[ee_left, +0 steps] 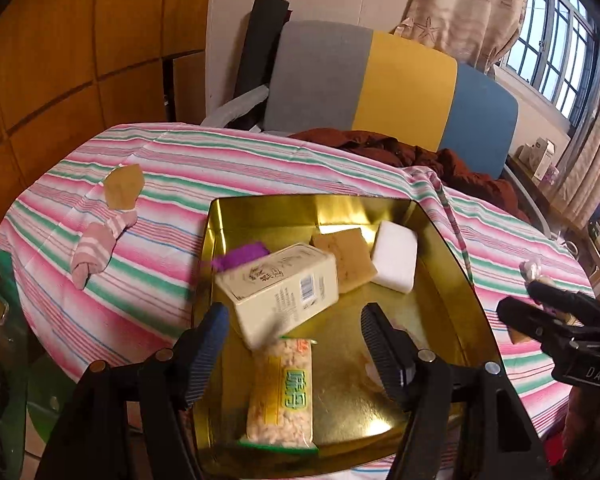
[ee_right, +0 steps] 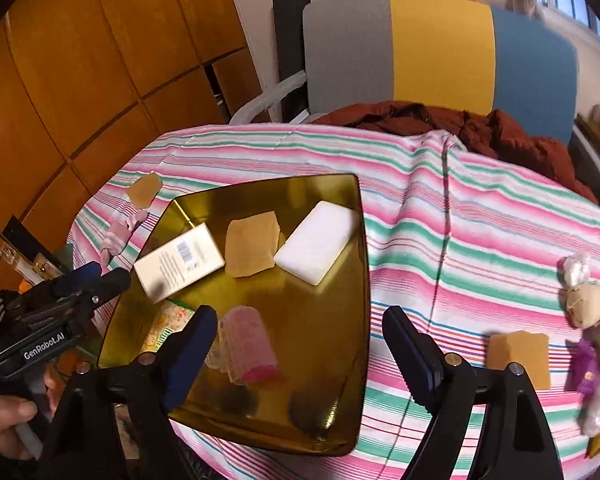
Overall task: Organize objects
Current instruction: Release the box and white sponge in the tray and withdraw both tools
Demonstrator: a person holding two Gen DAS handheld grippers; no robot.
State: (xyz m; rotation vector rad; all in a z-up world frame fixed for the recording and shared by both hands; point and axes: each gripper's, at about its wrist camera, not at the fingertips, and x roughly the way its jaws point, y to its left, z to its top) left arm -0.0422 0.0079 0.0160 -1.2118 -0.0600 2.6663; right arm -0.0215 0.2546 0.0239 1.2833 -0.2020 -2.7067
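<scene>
Gold shiny square metal tray (ee_right: 352, 360) sits on striped-cloth worktop (ee_right: 480, 220), toward its left edge.

Cream rectangular carton (ee_left: 278, 286) lies tilted in tray, near its left rim, partly over clear puffed-snack packet (ee_left: 282, 392): judged light, stiff, best gripped across short sides.

Tan sponge block (ee_right: 252, 248) and white foam block (ee_right: 316, 242) lie at tray's far edge: soft, light.

Pink ribbed roll (ee_right: 248, 346) lies near front rim, squashy.

Left gripper (ee_left: 294, 344): jaws apart, nothing clamped. Right gripper (ee_right: 300, 344): jaws apart, empty.

Second tan block (ee_right: 520, 354) seen on cloth, right of tray.
</scene>
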